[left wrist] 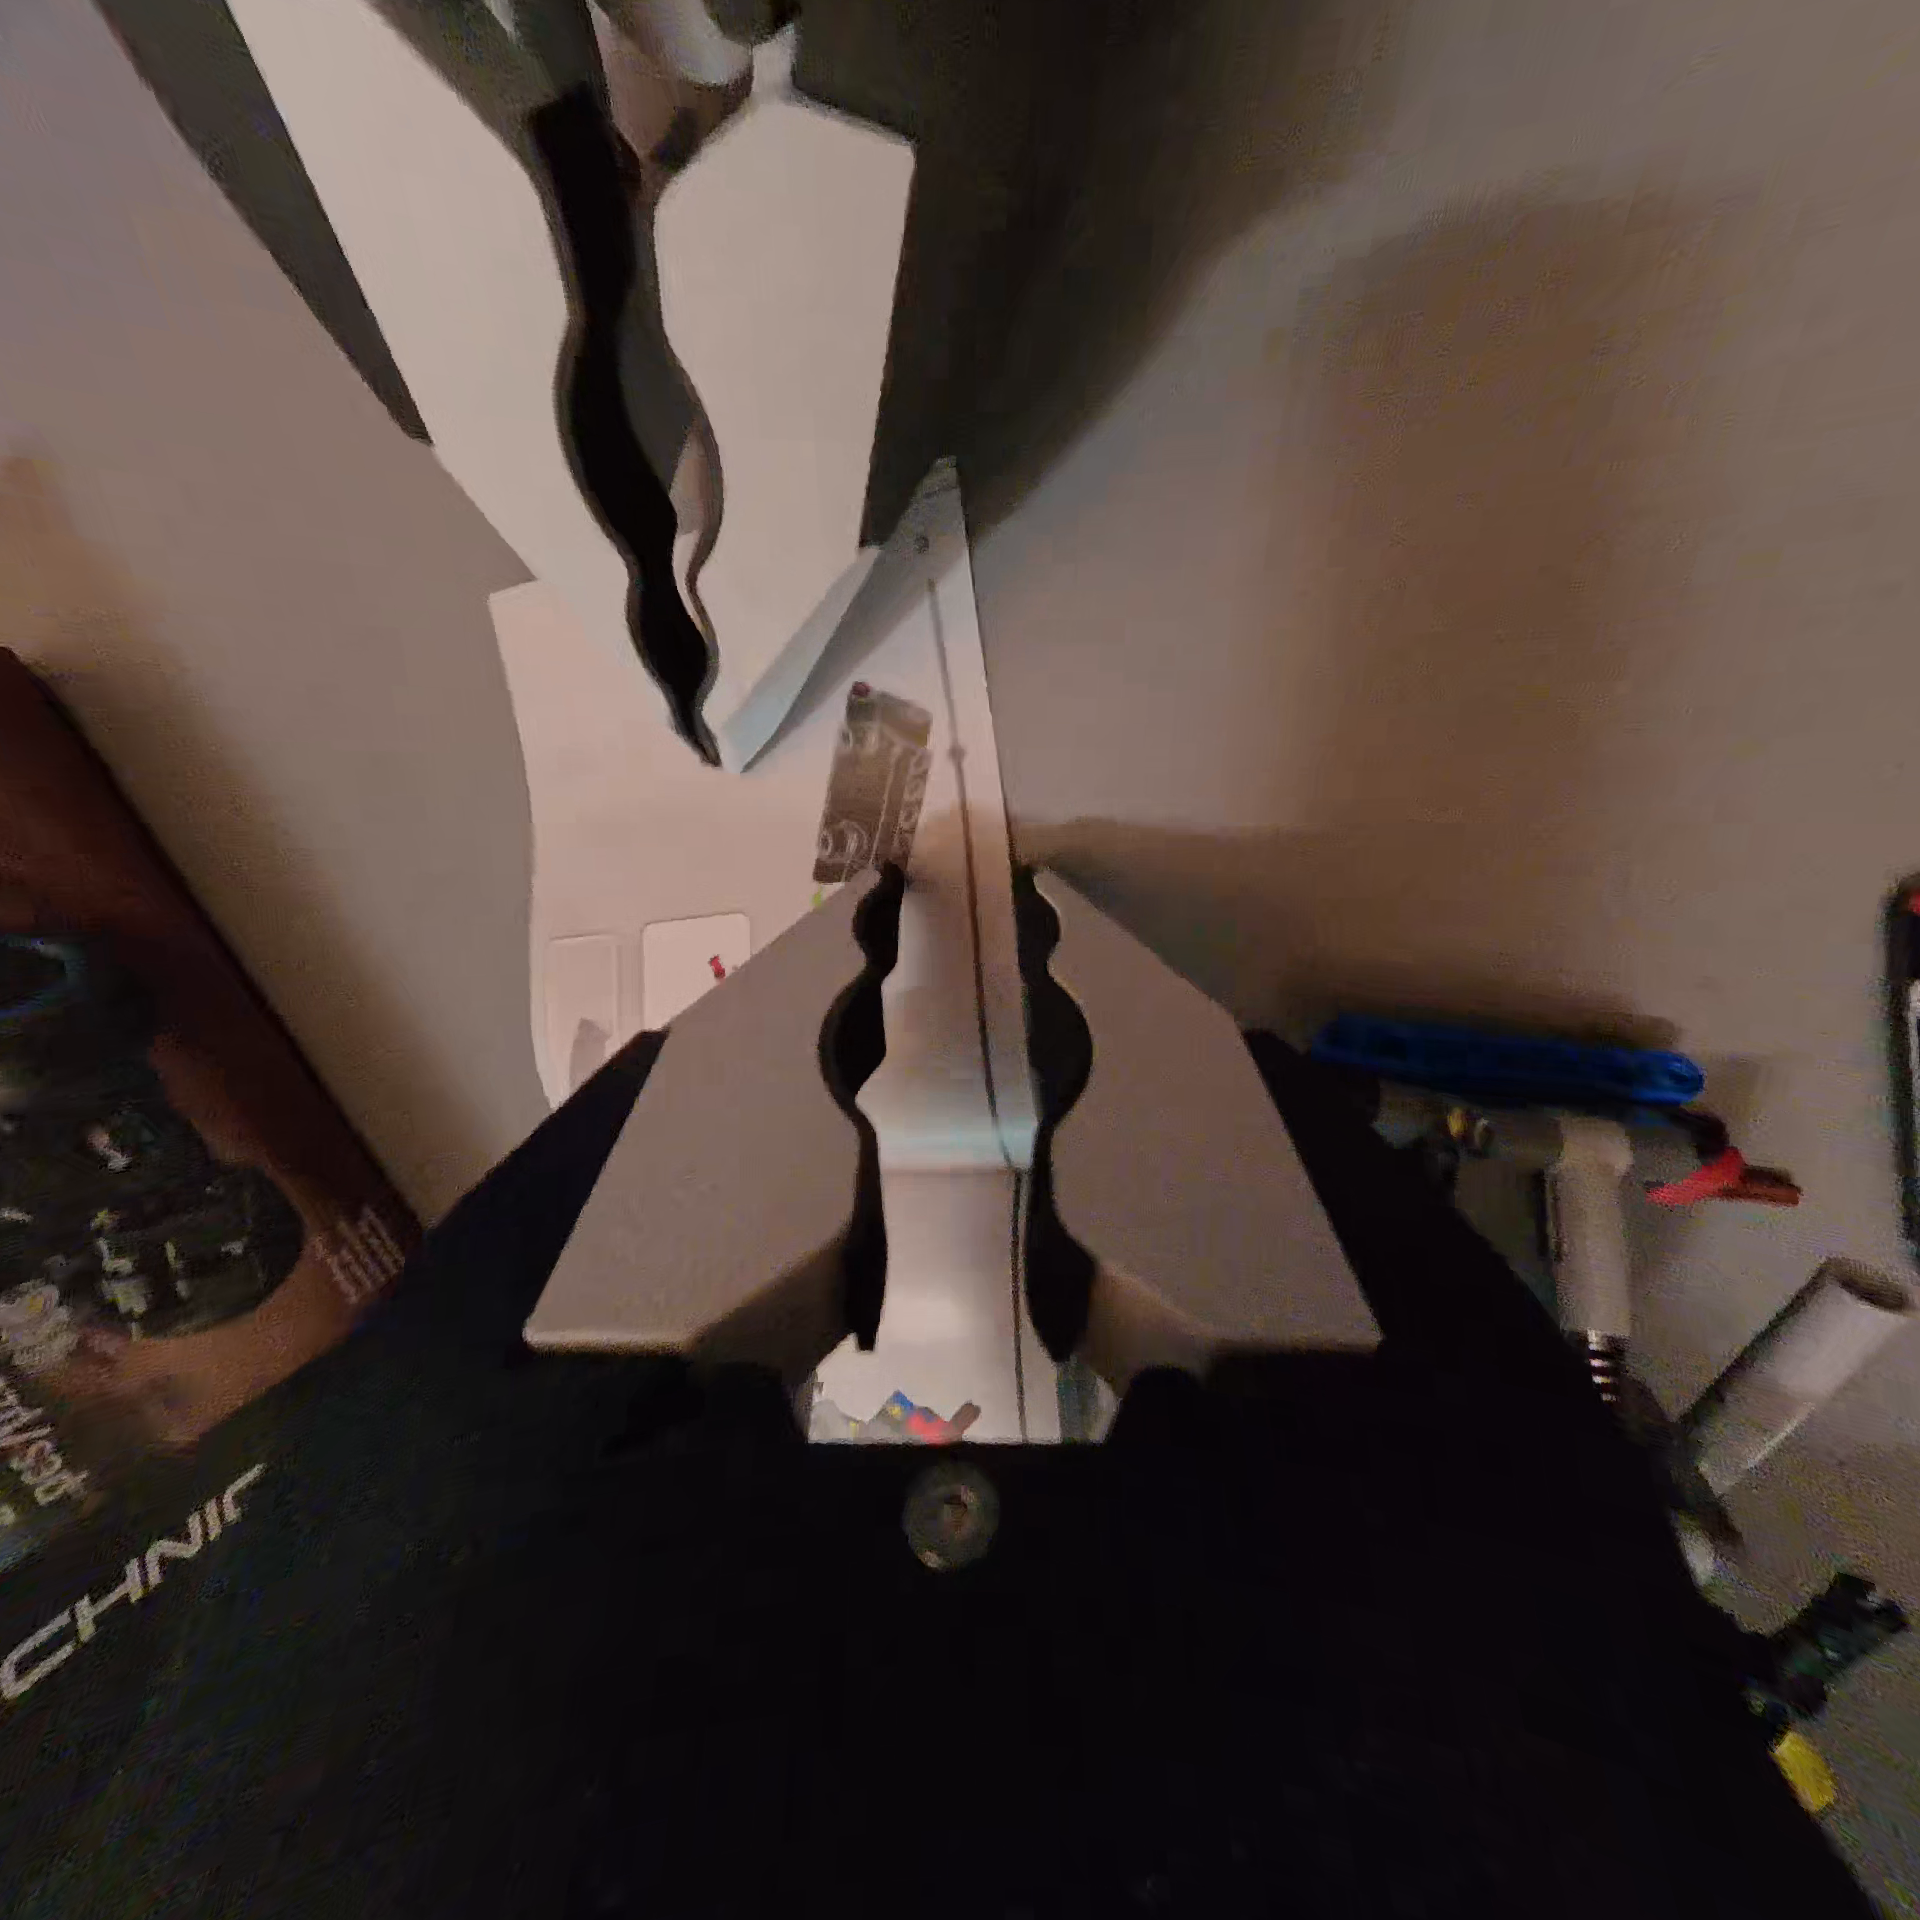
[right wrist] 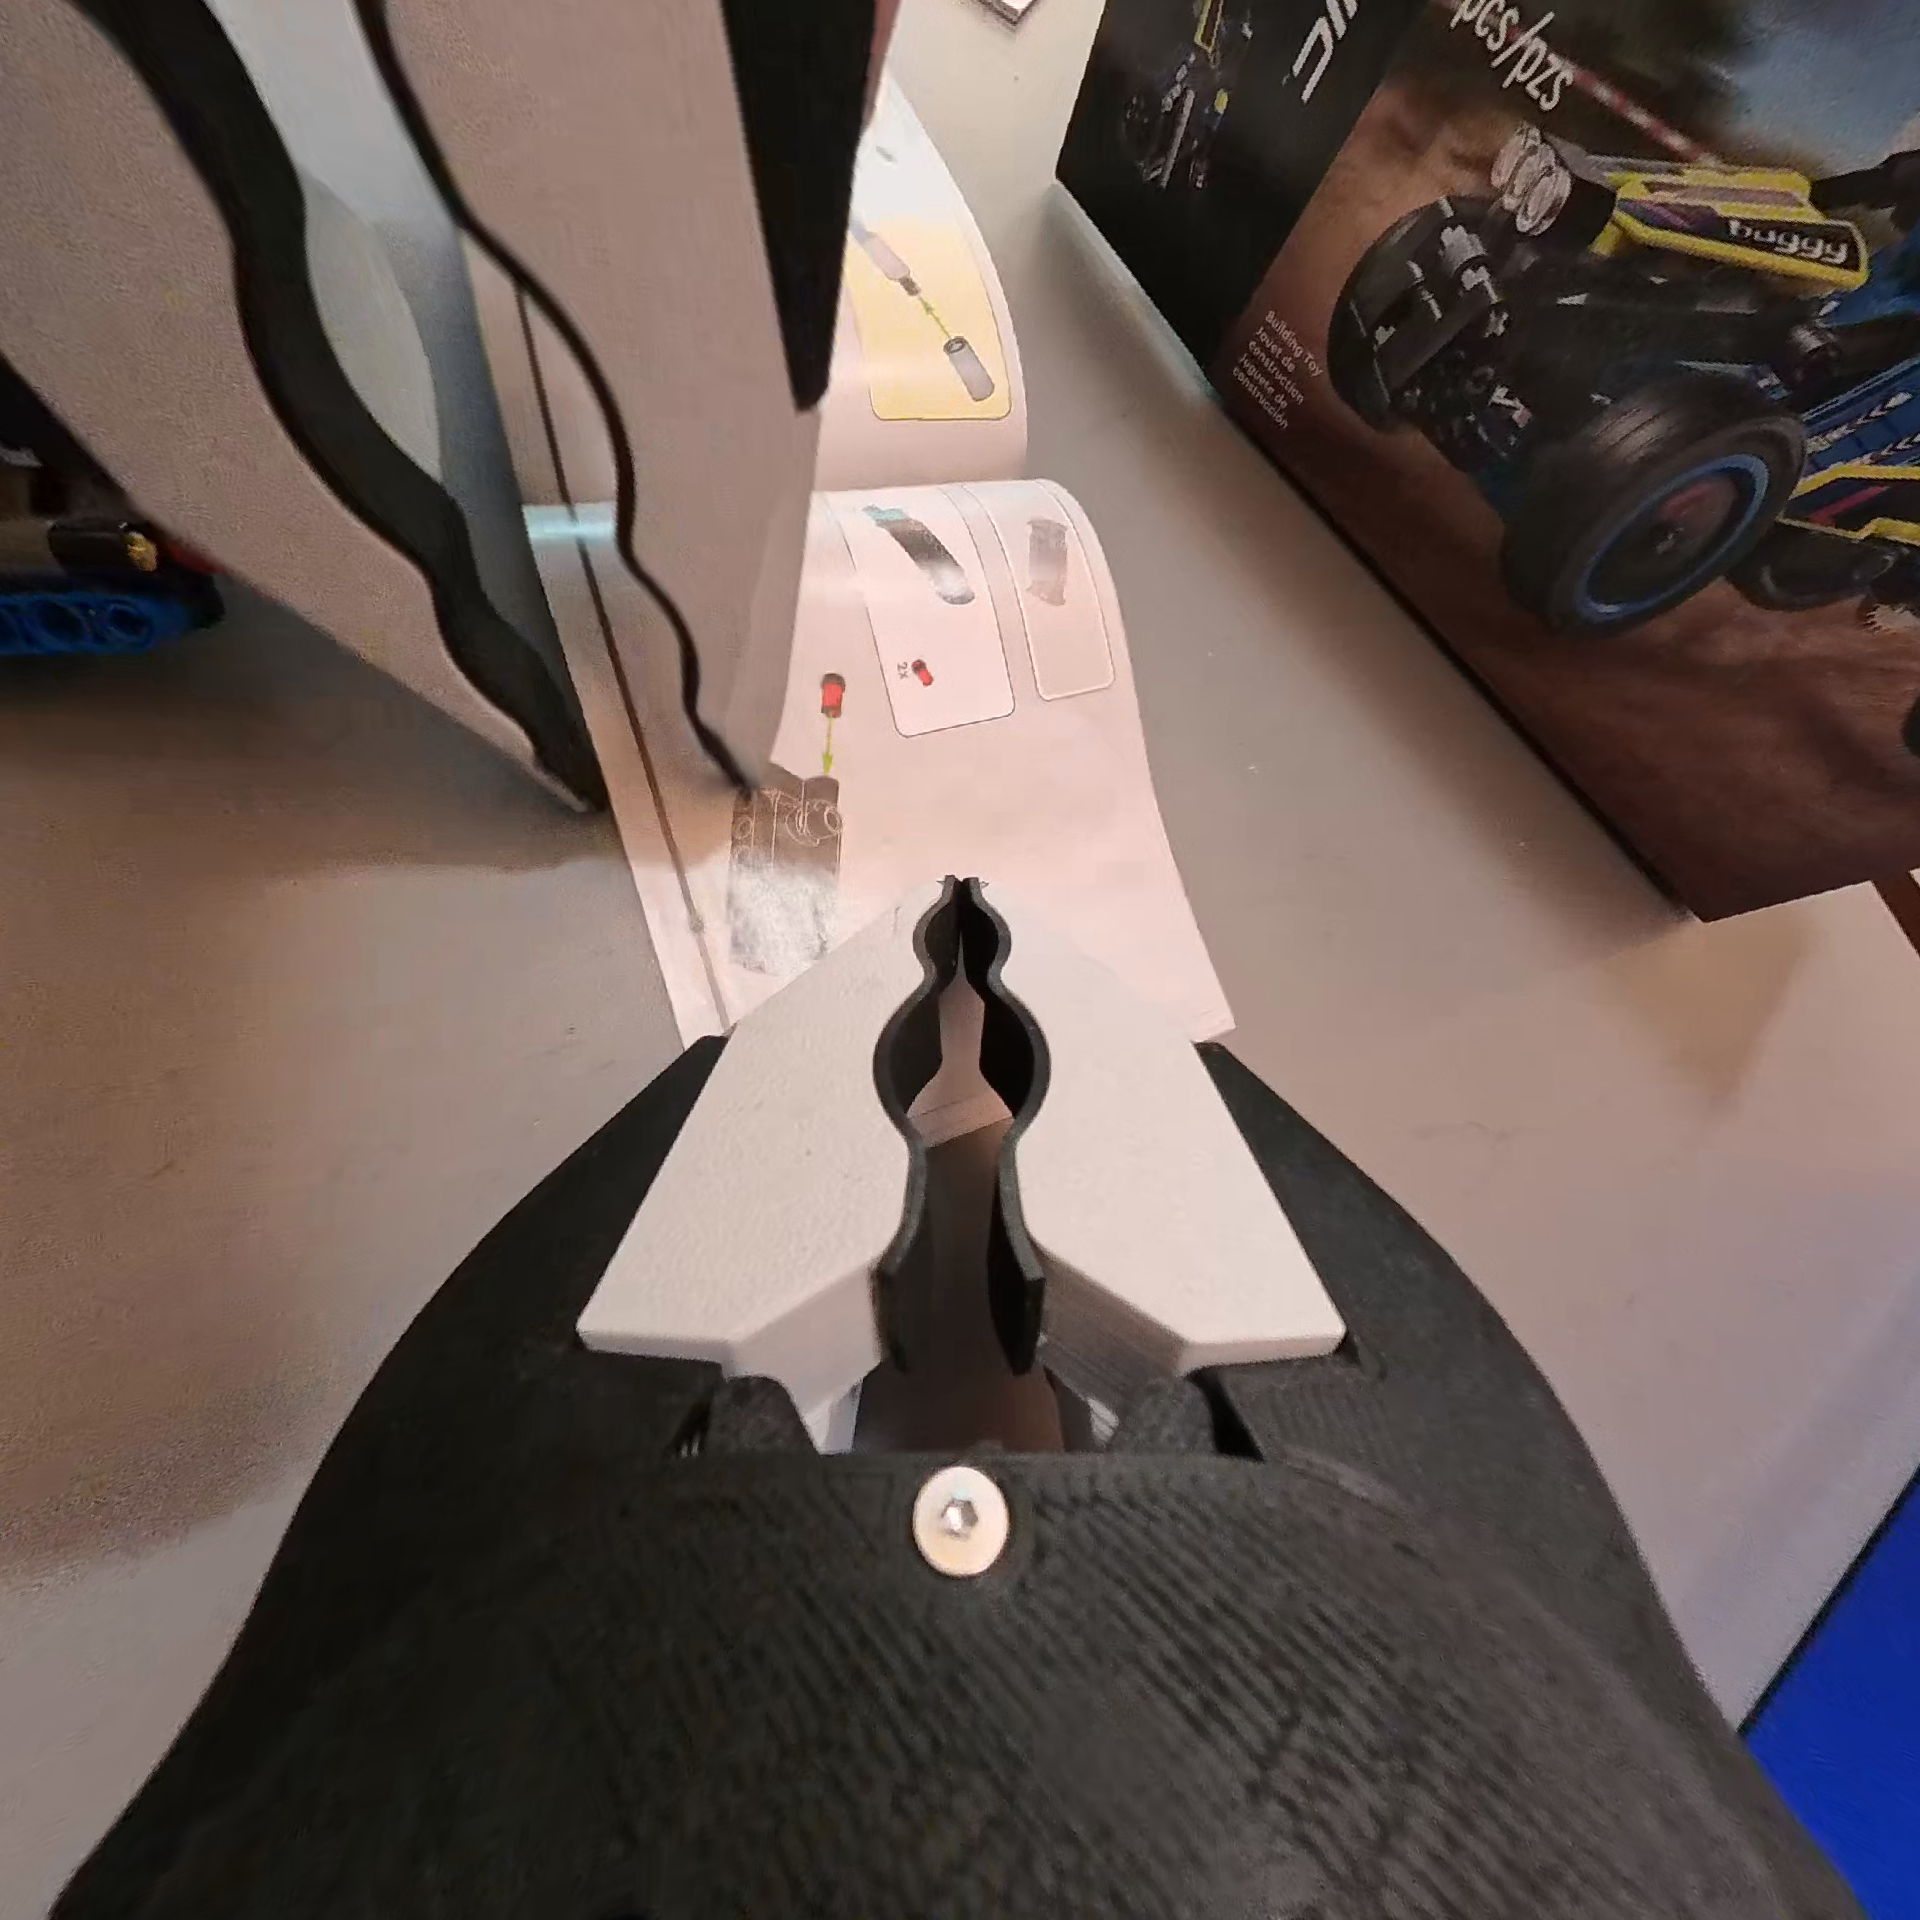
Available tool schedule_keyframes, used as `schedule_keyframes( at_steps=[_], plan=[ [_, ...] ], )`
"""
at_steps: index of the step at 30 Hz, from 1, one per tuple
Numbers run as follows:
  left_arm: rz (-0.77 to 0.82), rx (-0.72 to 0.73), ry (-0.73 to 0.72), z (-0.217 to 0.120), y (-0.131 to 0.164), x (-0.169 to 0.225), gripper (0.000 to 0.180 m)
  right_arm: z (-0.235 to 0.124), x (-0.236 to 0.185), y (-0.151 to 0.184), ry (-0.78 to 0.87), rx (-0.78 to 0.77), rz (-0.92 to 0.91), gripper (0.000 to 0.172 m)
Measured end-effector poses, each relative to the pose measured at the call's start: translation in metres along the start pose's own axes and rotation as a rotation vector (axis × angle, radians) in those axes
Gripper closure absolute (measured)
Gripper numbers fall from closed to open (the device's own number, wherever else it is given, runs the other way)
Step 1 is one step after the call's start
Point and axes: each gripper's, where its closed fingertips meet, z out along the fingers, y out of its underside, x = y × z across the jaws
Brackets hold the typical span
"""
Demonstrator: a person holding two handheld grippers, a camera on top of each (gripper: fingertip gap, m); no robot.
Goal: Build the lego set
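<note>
An open instruction booklet (right wrist: pixel 1039 831) with printed building steps lies on the grey table; its right page curls upward. My left gripper (left wrist: pixel 956 883) is open. Its tips stand on either side of the booklet's spine line (left wrist: pixel 977 997) without pressing on it. It also shows in the right wrist view (right wrist: pixel 660 790), at the booklet's left edge beside a dark printed part drawing (right wrist: pixel 790 831). My right gripper (right wrist: pixel 961 883) is shut, tips together over the near part of the page. In the left wrist view (left wrist: pixel 707 743) it comes in from above, shut, close to the page (left wrist: pixel 644 831).
A toy car box (right wrist: pixel 1558 416) stands along the table's right side and shows at the left in the left wrist view (left wrist: pixel 156 1143). Blue beams and a small built assembly (left wrist: pixel 1507 1070) lie to the left gripper's right, also seen far left (right wrist: pixel 94 623). A blue surface (right wrist: pixel 1849 1662) borders the table. About 5 centimeters separates my left fingertips from my right.
</note>
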Motion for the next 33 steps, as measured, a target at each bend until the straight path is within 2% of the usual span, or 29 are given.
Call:
schedule_keyframes(
  at_steps=[2,4,12,22,29,30,32,33],
  plan=[
    [0.005,-0.017,0.006,0.001,0.0,0.001,0.167,0.0,0.0,0.0,-0.002,0.001,0.002,0.172],
    [0.006,-0.025,0.036,0.0,0.001,0.006,0.18,0.0,0.0,0.0,-0.002,0.001,0.001,0.172],
    [-0.129,0.073,0.033,-0.016,-0.001,-0.005,0.18,0.0,-0.001,-0.001,-0.02,0.008,-0.007,0.172],
    [-0.203,0.082,0.107,-0.007,0.0,-0.002,0.169,-0.001,-0.001,-0.001,-0.021,0.01,-0.005,0.172],
    [-0.274,0.143,0.134,-0.011,-0.007,-0.005,0.171,-0.001,-0.001,-0.001,-0.024,0.01,-0.003,0.172],
    [-0.277,0.133,0.112,-0.01,-0.005,-0.009,0.18,-0.001,-0.001,-0.001,-0.024,0.011,-0.003,0.172],
    [-0.226,0.052,-0.021,-0.007,0.01,-0.026,0.18,-0.001,-0.001,-0.001,-0.026,0.011,0.0,0.172],
    [-0.204,0.033,-0.03,-0.007,0.013,-0.027,0.18,-0.001,-0.001,-0.001,-0.027,0.011,0.0,0.172]
  ],
)
